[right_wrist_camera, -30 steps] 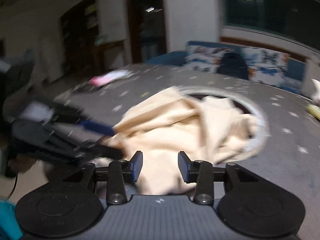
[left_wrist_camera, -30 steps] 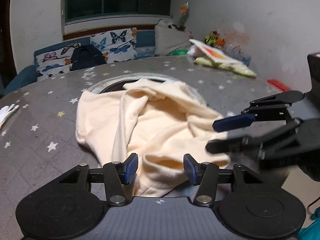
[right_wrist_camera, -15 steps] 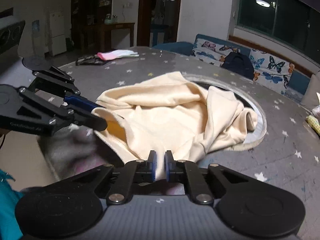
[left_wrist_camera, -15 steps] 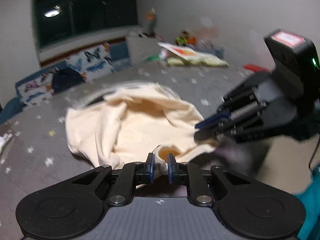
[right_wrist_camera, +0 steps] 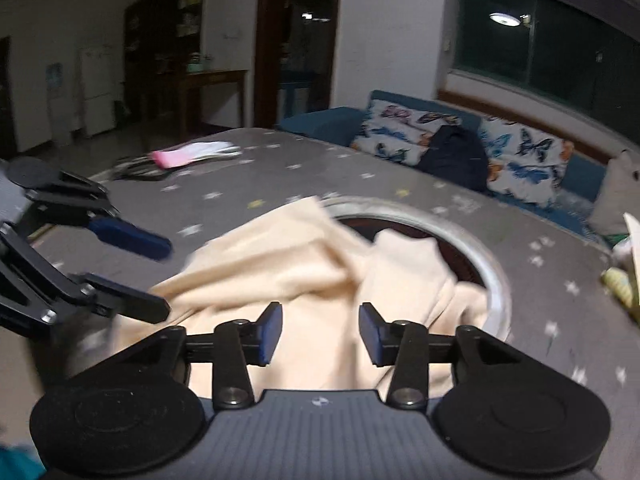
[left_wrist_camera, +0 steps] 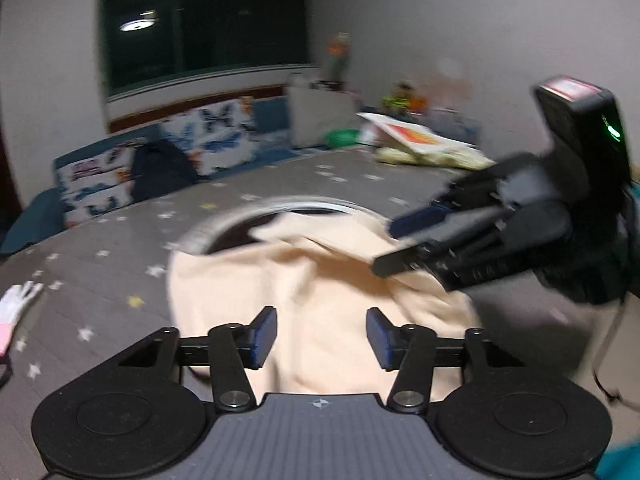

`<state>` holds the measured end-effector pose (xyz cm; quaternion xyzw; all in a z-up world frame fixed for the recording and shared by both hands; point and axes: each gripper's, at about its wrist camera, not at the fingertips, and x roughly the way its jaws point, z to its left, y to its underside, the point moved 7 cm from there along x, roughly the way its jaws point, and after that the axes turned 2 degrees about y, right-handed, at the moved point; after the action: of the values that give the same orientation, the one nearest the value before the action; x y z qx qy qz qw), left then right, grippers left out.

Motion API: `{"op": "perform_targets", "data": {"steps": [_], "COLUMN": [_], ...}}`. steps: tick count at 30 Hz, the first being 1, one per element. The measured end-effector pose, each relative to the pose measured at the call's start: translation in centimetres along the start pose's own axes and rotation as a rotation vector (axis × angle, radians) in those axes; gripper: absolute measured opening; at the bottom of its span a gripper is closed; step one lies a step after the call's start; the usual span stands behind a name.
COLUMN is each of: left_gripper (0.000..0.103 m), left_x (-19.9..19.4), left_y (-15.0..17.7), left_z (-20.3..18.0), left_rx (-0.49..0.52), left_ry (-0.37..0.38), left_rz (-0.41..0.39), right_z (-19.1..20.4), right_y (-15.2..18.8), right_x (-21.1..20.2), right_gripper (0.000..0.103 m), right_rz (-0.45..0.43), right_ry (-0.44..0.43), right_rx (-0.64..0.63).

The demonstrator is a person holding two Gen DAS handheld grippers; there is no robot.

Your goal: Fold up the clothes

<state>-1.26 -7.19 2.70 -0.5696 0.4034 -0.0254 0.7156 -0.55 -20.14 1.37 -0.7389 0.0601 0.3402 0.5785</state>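
1. My left gripper [left_wrist_camera: 321, 337] has its jaws apart, empty, over the near edge of the cream garment [left_wrist_camera: 320, 280].
2. My right gripper [right_wrist_camera: 320, 334] is likewise spread, holding nothing.
3. The garment lies crumpled on the star-patterned table [right_wrist_camera: 400, 176], partly covering its round opening [right_wrist_camera: 472, 248]; bare tabletop surrounds it.

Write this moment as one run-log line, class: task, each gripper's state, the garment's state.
task: fold clothes | left gripper: open, over cloth | right gripper: open, over cloth | cream garment: crumpled on starred table, unfolded, not gripped
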Motion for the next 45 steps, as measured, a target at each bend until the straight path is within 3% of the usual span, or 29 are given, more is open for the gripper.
{"op": "perform_targets", "data": {"steps": [5,11,14,16,18,25,28,35,39,43,45], "left_gripper": [0.054,0.051,0.031,0.015,0.01,0.004,0.004,0.011,0.021,0.044,0.048], "left_x": [5.8,11.9,13.5,13.6,12.7,8.4,6.6,5.7,5.2,4.4,4.3], "left_y": [-2.4,-2.8,-2.5,-2.3,-2.1,-1.9,-1.4,-0.5,-0.7,-0.4,0.0], "left_z": [2.5,3.3,3.4,3.4,3.3,5.8,7.0,6.2,4.2,1.1,-0.6], "left_rx": [-0.019,-0.018,-0.055,-0.083,-0.087,-0.164,-0.185,-0.193,-0.176,-0.137,-0.096], "left_ry": [-0.046,-0.024,-0.004,0.007,-0.004,-0.097,-0.153,-0.096,-0.051,0.02,0.042], "left_rz": [0.056,0.144,0.175,0.169,0.146,0.065,0.041,0.055,0.036,0.028,0.039], "right_z": [-2.4,-3.8,-4.1,-4.1,-4.2,-4.2,-3.9,-3.7,-4.2,-4.2,-4.1], "right_y": [-1.7,-1.2,-0.8,-0.8,-0.8,-0.8,-1.0,-1.3,-2.4,-3.6,-3.4], "right_x": [3.8,6.0,6.2,6.2,6.2,6.9,7.4,9.1,9.7,10.9,12.0], "right_gripper": [0.043,0.043,0.043,0.043,0.043,0.044,0.048,0.047,0.046,0.04,0.036], "right_rz": [0.005,0.031,0.037,0.037,0.036,0.041,0.045,0.059,0.04,0.06,0.093], "right_ry": [0.032,0.044,0.044,0.046,0.046,0.05,0.052,0.077,0.062,0.04,0.057], "right_rx": [0.065,0.106,0.112,0.111,0.111,0.109,0.095,0.082,0.143,0.167,0.154]}}
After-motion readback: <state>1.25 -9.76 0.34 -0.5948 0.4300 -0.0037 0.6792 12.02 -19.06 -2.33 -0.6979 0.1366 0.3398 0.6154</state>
